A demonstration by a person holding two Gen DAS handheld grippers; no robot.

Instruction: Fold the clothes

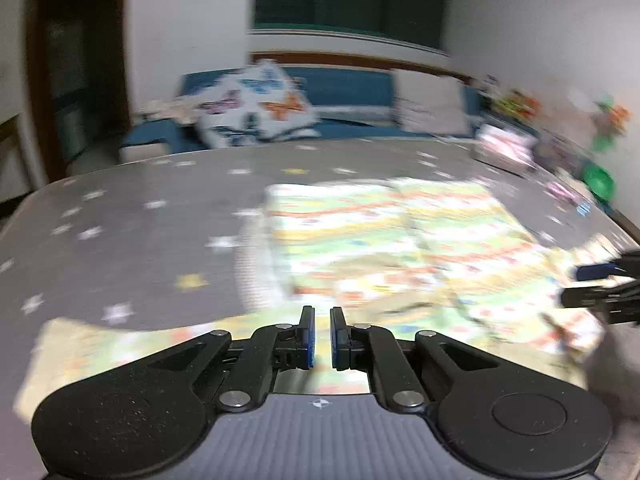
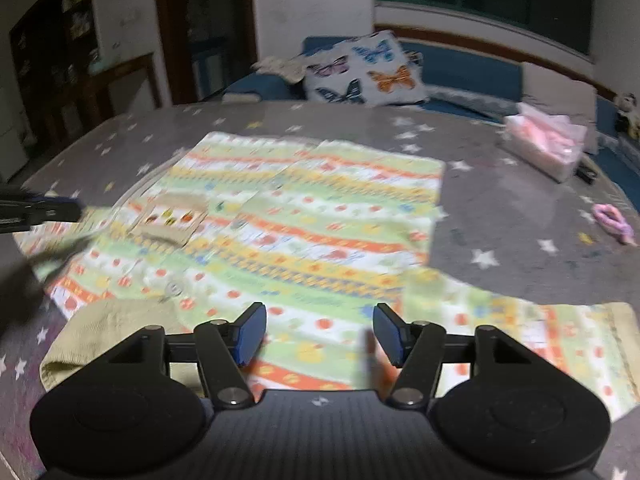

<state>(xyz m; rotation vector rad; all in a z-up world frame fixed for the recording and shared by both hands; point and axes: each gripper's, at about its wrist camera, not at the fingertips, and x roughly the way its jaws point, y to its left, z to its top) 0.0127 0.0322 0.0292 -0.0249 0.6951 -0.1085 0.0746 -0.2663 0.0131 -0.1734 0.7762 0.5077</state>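
A small garment (image 2: pixel 304 232) with green, orange and yellow stripes lies spread flat on the grey star-patterned tablecloth (image 2: pixel 520 240). One sleeve (image 2: pixel 540 340) reaches out to the right, and a beige ribbed edge (image 2: pixel 100 328) lies at the near left. My right gripper (image 2: pixel 320 332) hovers over the garment's near part, open, with nothing between its pads. My left gripper (image 1: pixel 323 320) stands over the garment's near edge (image 1: pixel 380 248); its pads are almost together and no cloth shows in the slit. Each gripper also shows in the other's view: the left gripper (image 2: pixel 40 210) at the garment's left side, the right gripper (image 1: pixel 600 284) at its right side.
A pink tissue box (image 2: pixel 548 148) and a pink hair tie (image 2: pixel 612 224) lie on the table's right side. Behind the table stands a blue sofa (image 2: pixel 472 68) with a butterfly cushion (image 2: pixel 368 68). Both views are motion-blurred.
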